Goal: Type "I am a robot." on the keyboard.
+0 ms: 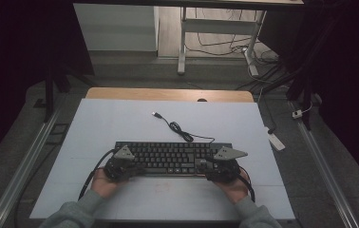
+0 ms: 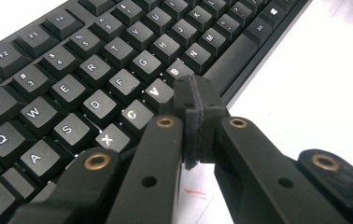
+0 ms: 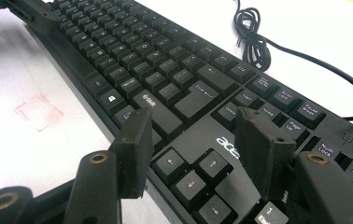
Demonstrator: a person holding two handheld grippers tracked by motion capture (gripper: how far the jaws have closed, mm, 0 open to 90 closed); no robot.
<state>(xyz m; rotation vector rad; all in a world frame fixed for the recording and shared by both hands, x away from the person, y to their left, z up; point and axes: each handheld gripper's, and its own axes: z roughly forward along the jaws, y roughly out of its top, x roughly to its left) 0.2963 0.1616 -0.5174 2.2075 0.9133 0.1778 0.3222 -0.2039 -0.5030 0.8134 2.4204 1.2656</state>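
Observation:
A black keyboard [image 1: 173, 157] lies across the near part of the white table top [image 1: 120, 123]. My left gripper [image 1: 137, 169] sits at its left end. In the left gripper view the pads [image 2: 195, 98] press flat together with nothing between them, tips low over the front edge of the keyboard [image 2: 95, 70] by the V and B keys. My right gripper [image 1: 202, 166] is at the right end. It stands open [image 3: 193, 126] over the arrow keys of the keyboard [image 3: 165, 70], holding nothing.
The keyboard's black cable [image 1: 177, 128] curls away behind it and ends in a loose USB plug [image 1: 156, 114]; a bundled loop of cable [image 3: 254, 32] lies by the back edge. Faint red marks [image 3: 37, 112] show on the table top in front.

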